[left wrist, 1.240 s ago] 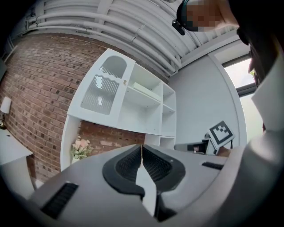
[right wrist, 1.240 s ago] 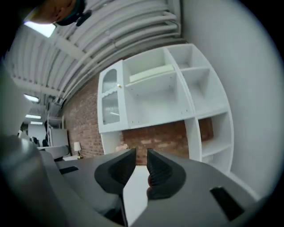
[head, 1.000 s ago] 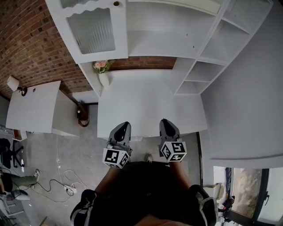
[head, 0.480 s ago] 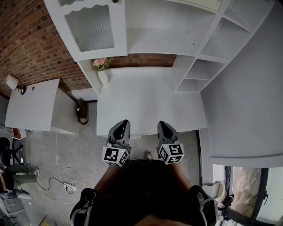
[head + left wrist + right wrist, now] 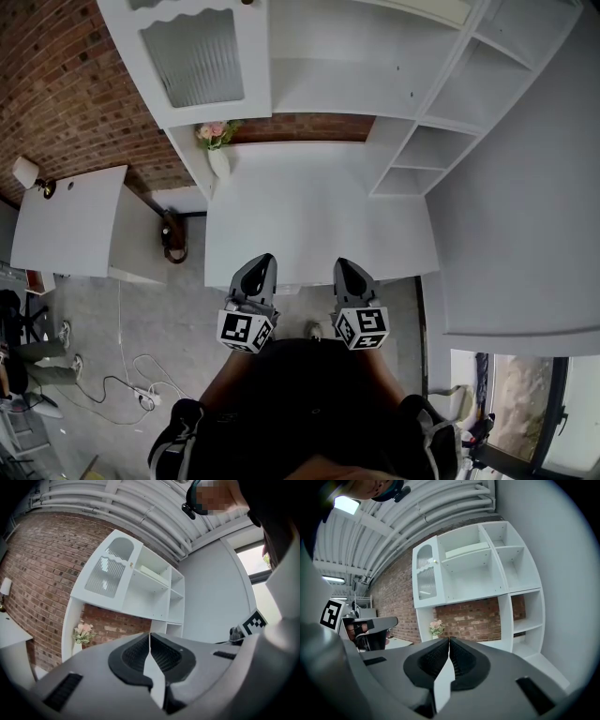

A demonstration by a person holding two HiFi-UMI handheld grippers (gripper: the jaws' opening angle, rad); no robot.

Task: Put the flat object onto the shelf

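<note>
The left gripper (image 5: 262, 265) and right gripper (image 5: 344, 266) hover at the near edge of a bare white desk (image 5: 309, 211), each with its jaws pressed together on nothing. A flat pale board (image 5: 466, 550) lies in an upper compartment of the shelf unit (image 5: 424, 120) at twelve o'clock. Placing therefore looks done, and probably nothing remains but to stand clear.

Setting: home-style room corner inside industrial-type hall.
Domestic cues: white shelf unit (image 5: 328, 89) with open compartments; ribbed-glass cabinet door (image 5: 197, 58); white desk (image 5: 309, 220) beneath; vase of pink flowers (image 5: 217, 150) at desk's rear left corner; wall lamp (image 5: 28, 176) on brick wall (image 5: 66, 84).
Hall cues: ribbed metal ceiling (image 5: 393, 522) with exposed pipes (image 5: 117, 498); strip light (image 5: 346, 504); bare grey floor (image 5: 159, 319); loose cables (image 5: 112, 389) on floor left of desk.
Second white table (image 5: 70, 225) left of desk.
</note>
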